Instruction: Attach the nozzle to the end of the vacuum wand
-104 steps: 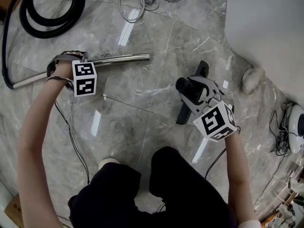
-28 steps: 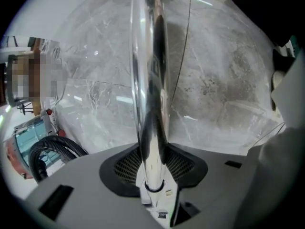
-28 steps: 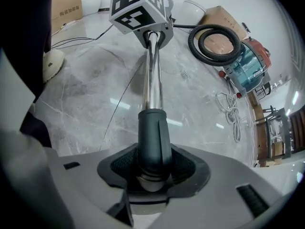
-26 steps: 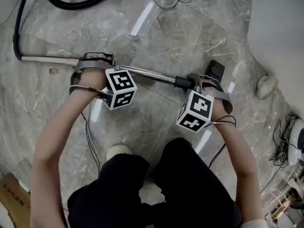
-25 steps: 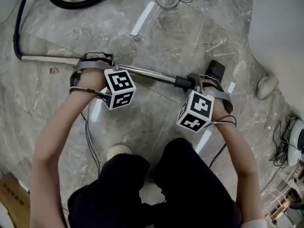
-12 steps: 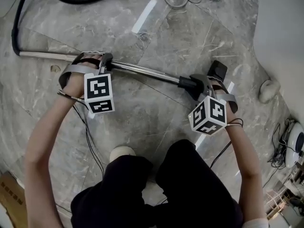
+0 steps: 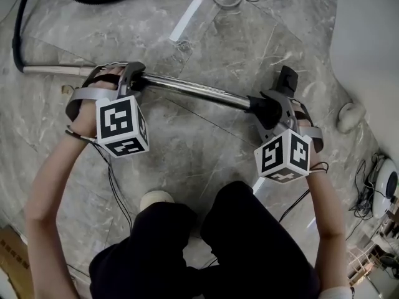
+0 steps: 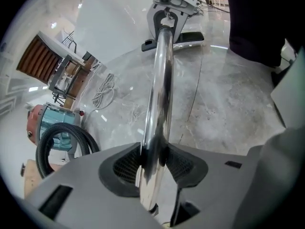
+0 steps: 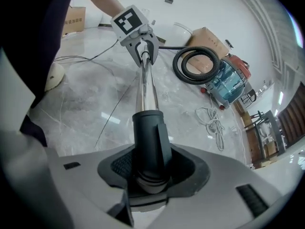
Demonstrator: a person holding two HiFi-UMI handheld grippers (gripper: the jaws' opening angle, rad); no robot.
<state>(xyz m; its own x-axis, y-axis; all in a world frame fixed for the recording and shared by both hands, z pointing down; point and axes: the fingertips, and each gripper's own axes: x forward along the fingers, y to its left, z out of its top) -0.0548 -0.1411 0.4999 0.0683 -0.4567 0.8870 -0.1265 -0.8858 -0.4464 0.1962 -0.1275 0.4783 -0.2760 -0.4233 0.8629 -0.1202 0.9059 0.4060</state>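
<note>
left gripper [image 8: 152, 162], right gripper [image 9: 151, 168]: seemingly clamped

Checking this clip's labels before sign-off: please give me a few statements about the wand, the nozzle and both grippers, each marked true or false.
1. The left gripper is shut on the chrome wand. True.
2. The right gripper holds nothing. False: it is shut on the neck of the black nozzle.
3. The nozzle lies apart from the wand. False: its neck sits over the wand's end, in line with it.
4. A white cable lies bundled on the floor. True.
</note>
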